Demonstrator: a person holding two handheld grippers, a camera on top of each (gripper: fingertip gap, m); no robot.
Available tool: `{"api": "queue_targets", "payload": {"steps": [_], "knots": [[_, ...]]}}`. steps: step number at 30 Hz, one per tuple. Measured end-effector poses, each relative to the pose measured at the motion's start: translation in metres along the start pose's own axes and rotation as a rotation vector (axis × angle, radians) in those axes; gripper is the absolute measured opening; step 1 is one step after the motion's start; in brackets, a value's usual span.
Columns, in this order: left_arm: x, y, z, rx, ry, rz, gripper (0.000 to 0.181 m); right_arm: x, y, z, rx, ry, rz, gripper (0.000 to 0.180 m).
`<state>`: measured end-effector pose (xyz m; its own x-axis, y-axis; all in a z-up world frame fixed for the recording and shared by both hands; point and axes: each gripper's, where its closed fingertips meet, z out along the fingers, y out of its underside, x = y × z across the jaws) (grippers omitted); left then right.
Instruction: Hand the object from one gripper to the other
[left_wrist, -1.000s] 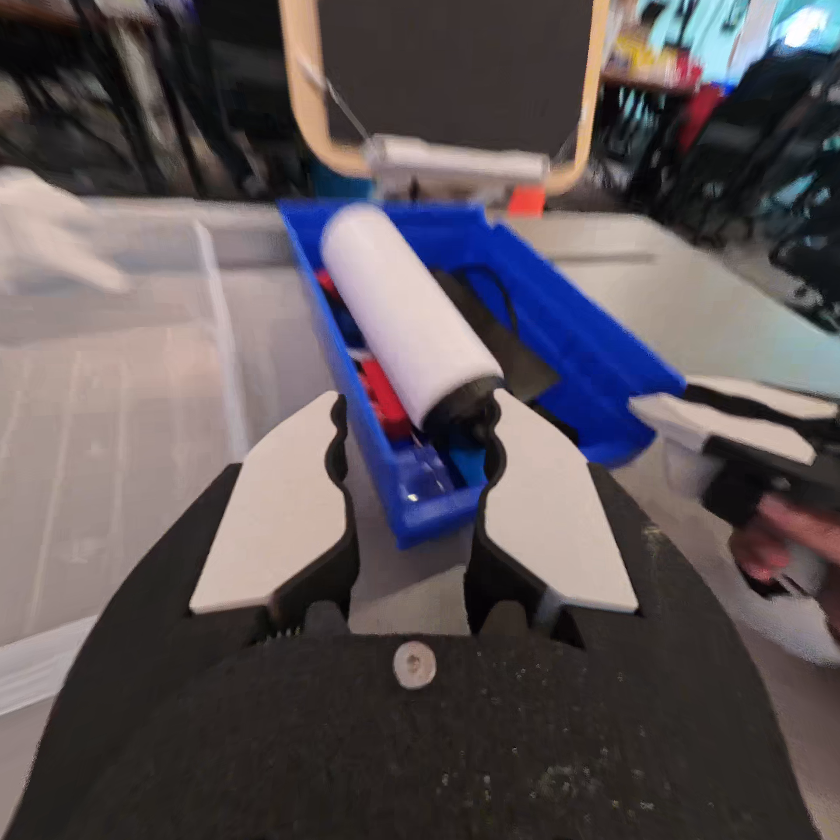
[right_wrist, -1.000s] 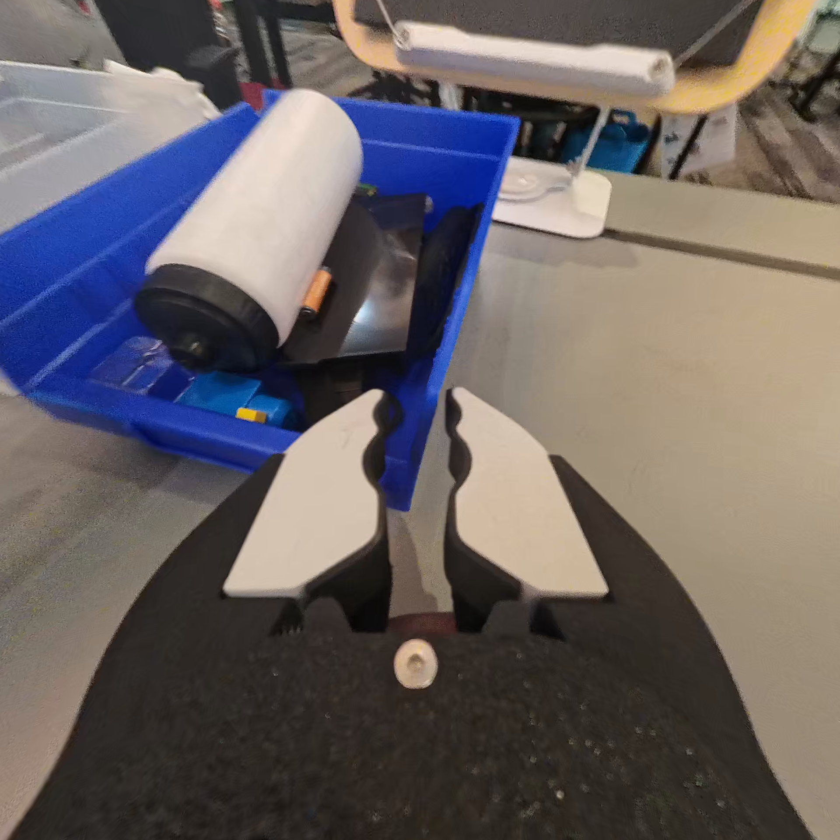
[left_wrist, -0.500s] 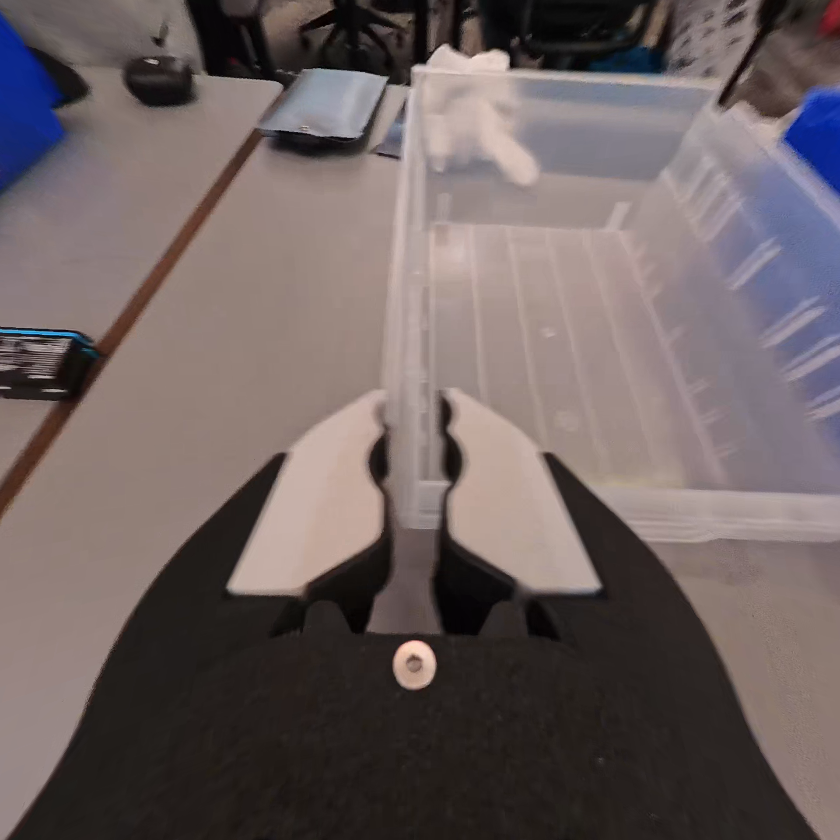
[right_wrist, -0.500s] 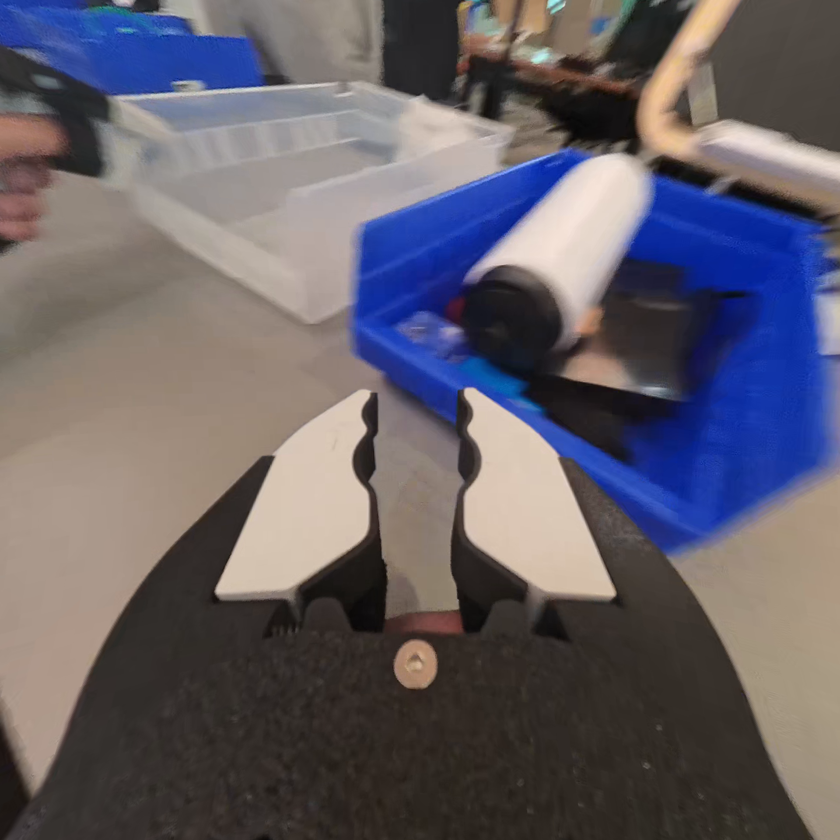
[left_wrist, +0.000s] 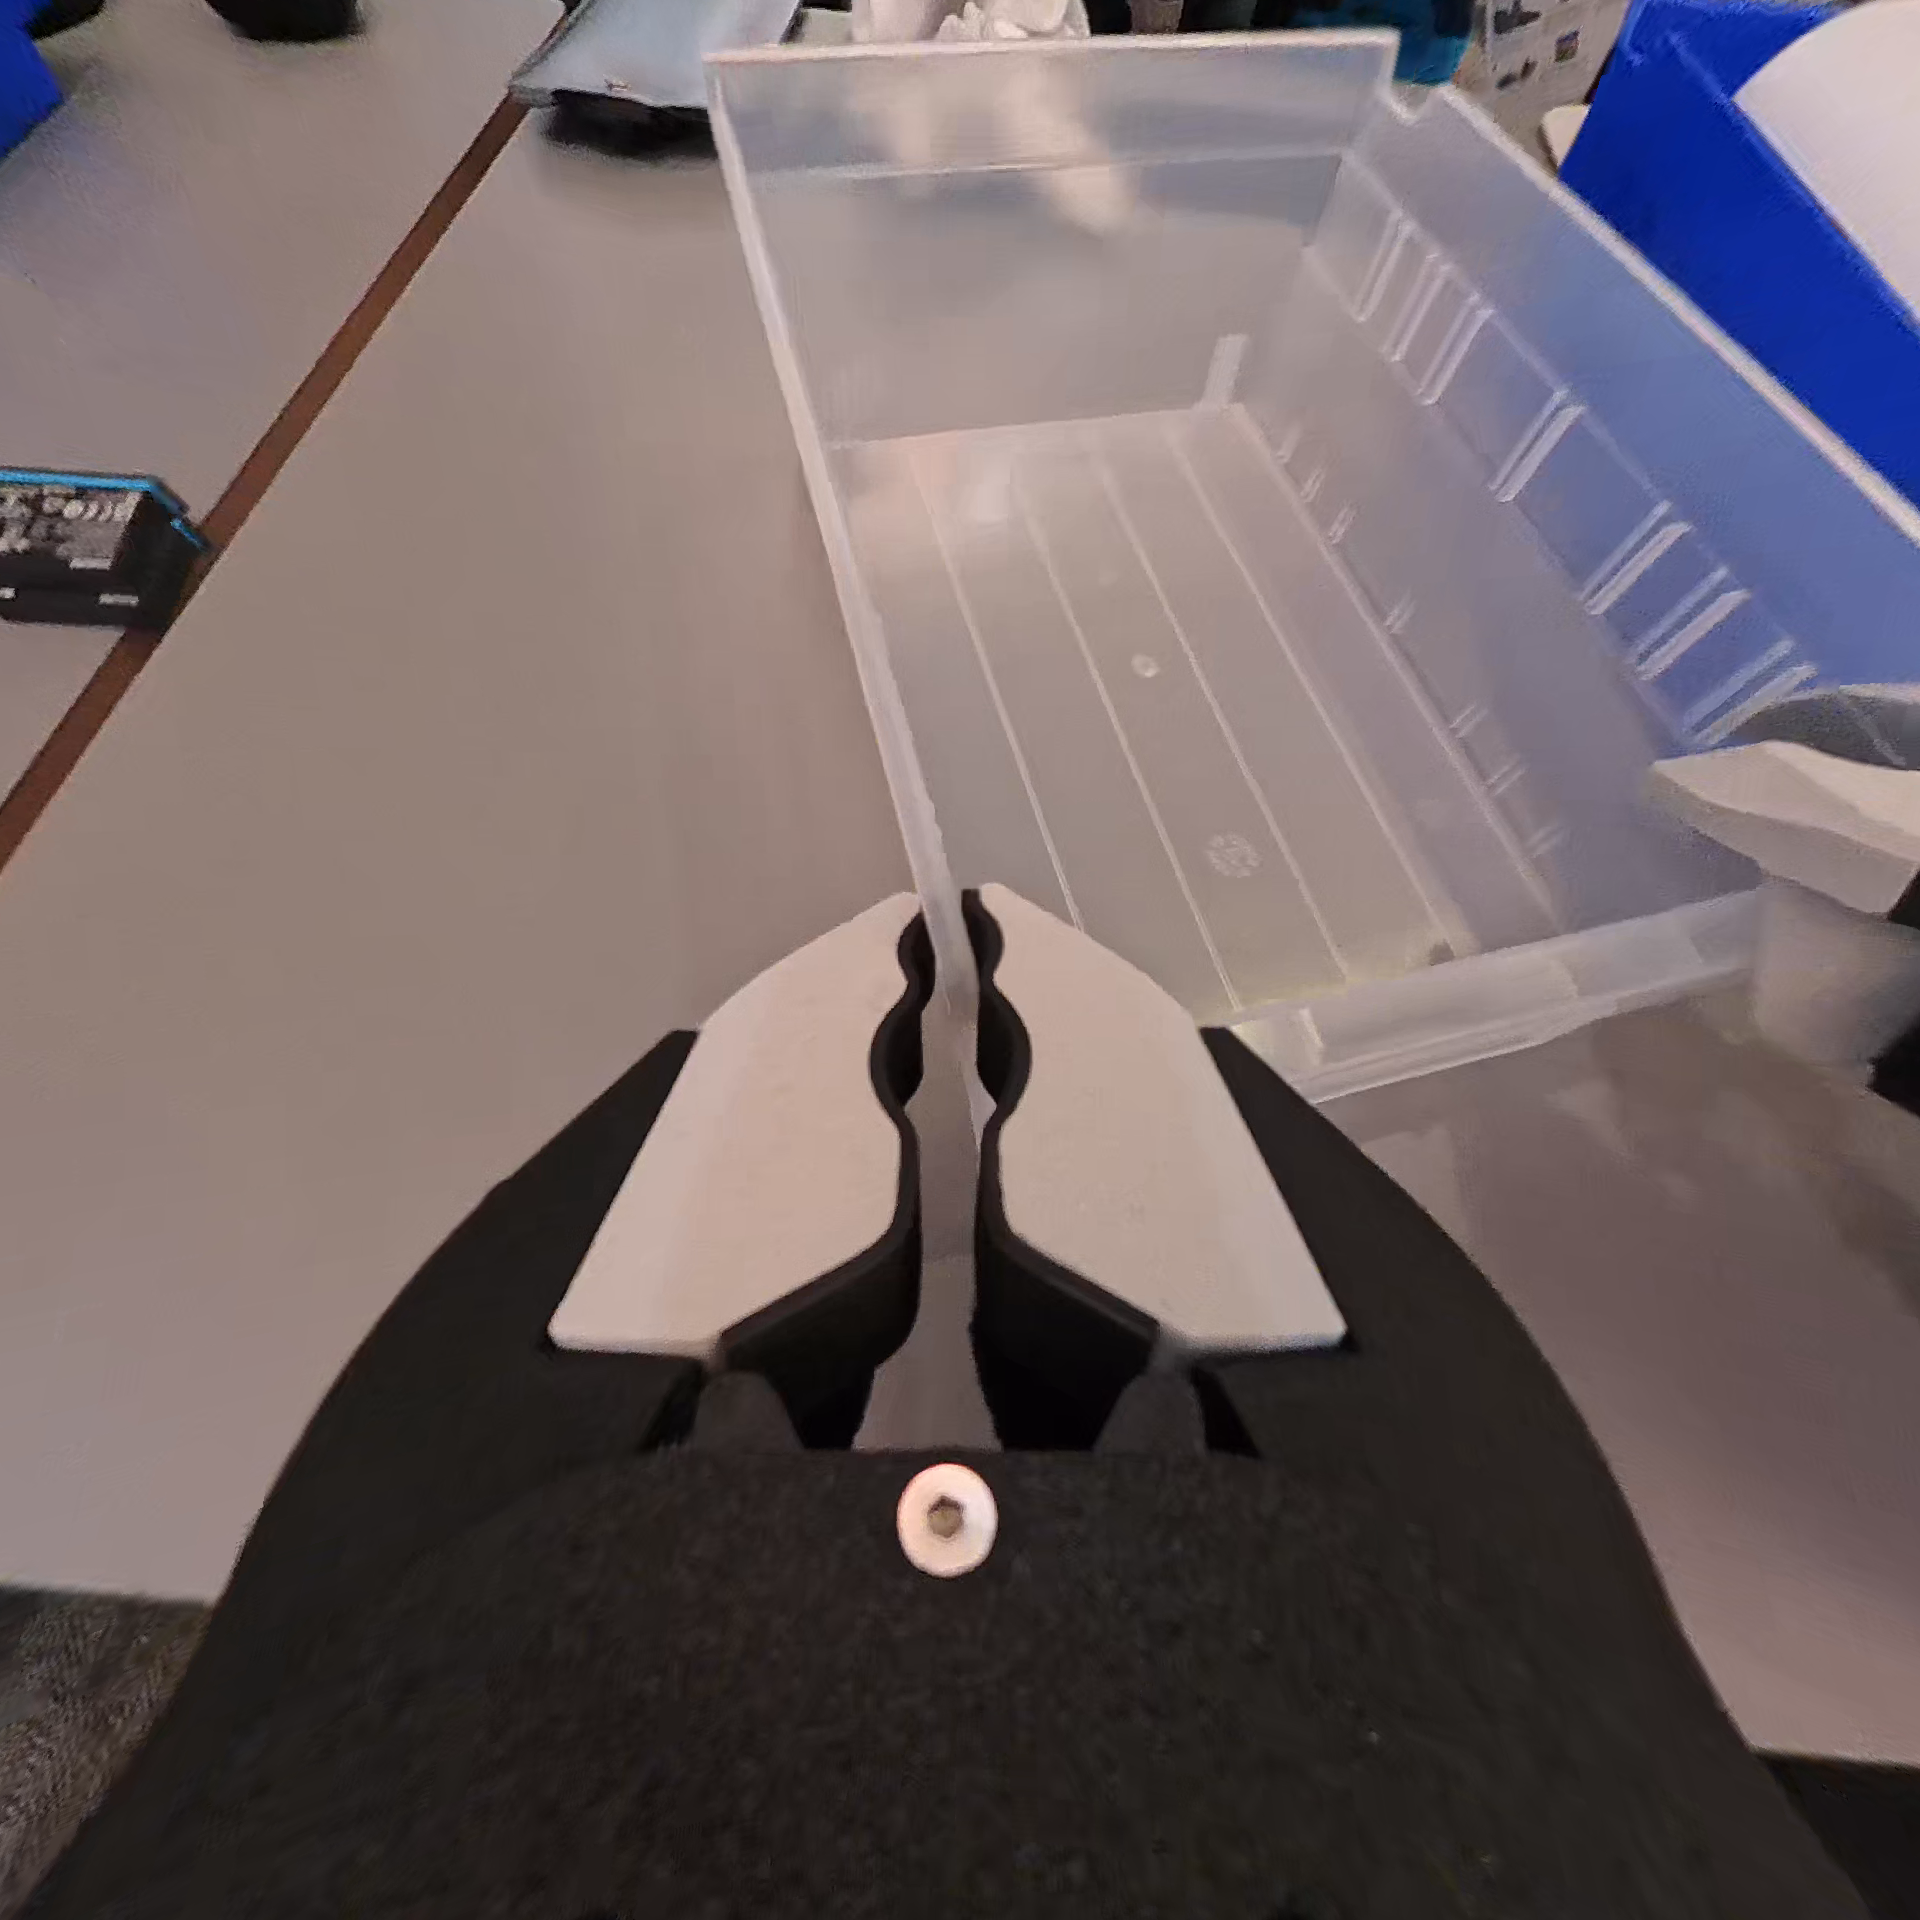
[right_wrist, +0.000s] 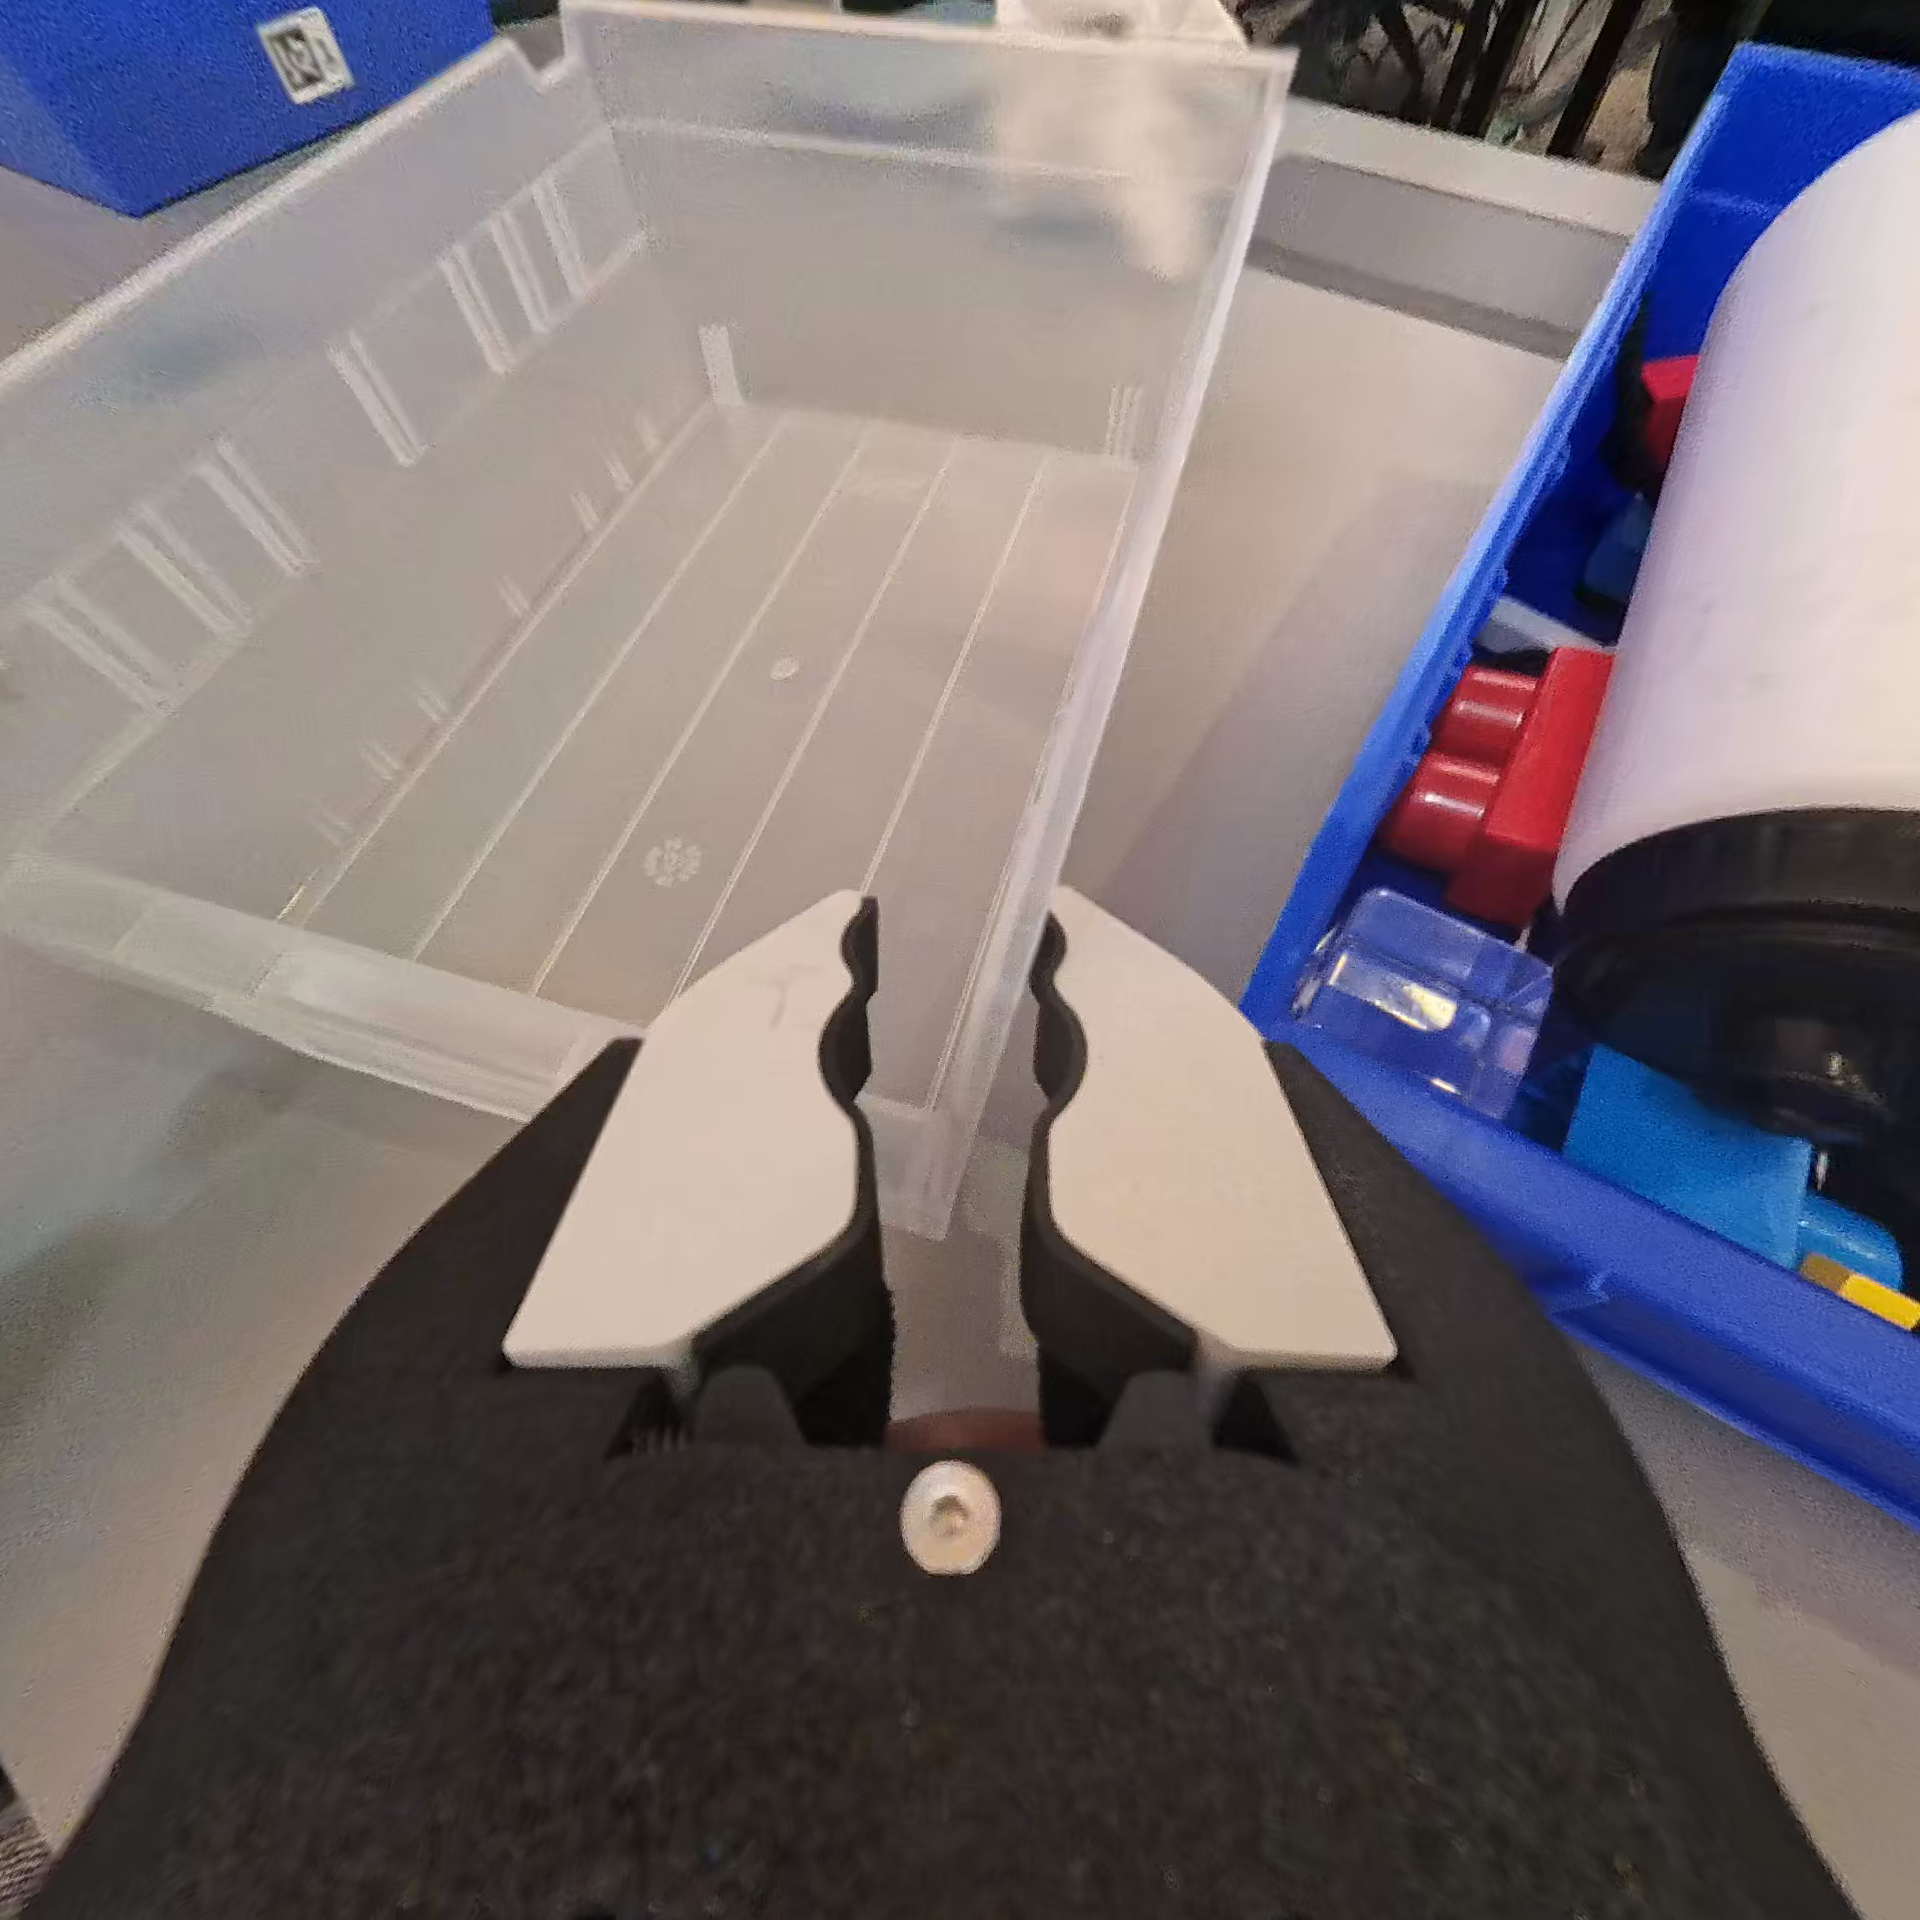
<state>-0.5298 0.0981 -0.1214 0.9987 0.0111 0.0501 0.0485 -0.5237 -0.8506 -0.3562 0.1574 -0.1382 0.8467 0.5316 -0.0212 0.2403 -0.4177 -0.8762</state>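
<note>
A clear plastic bin (left_wrist: 1039, 260), empty, stands on the grey table. My left gripper (left_wrist: 943, 914) is shut on the bin's left side wall near its front corner. My right gripper (right_wrist: 956, 925) straddles the bin's right side wall (right_wrist: 1143, 582) near the front corner. Its jaws stand apart with gaps beside the wall, so it is open. The right gripper also shows at the right edge of the left wrist view (left_wrist: 1787, 821).
A blue bin (right_wrist: 1507, 540) stands close on the right of the clear bin and holds a large white roll (right_wrist: 1787, 520), a red brick (right_wrist: 1507, 790) and a clear block (right_wrist: 1413, 987). A black box (left_wrist: 83, 551) lies far left. Another blue box (right_wrist: 156, 83) stands behind. The gap from one gripper's tips to the other's is roughly 20 cm.
My left gripper has closed onto the clear bin's left wall. My right gripper has swung left from the blue bin and now sits around the clear bin's right wall.
</note>
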Motion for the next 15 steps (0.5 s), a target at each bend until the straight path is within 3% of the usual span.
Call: {"api": "queue_targets", "payload": {"steps": [4, 8, 11, 15], "knots": [[0.001, 0.000, -0.028, 0.061, -0.038, -0.019, 0.005, -0.003, 0.002, -0.011, -0.029, -0.014, -0.009, 0.007], [0.023, -0.031, -0.065, 0.184, -0.132, 0.105, 0.005, 0.003, -0.011, -0.033, -0.018, -0.043, 0.046, 0.005], [0.044, -0.069, -0.092, 0.306, -0.188, 0.142, 0.005, 0.017, -0.048, -0.061, 0.083, -0.017, 0.073, 0.005], [0.086, -0.129, -0.103, 0.437, -0.121, 0.103, 0.004, 0.063, -0.116, -0.116, 0.256, 0.077, 0.031, 0.004]]}}
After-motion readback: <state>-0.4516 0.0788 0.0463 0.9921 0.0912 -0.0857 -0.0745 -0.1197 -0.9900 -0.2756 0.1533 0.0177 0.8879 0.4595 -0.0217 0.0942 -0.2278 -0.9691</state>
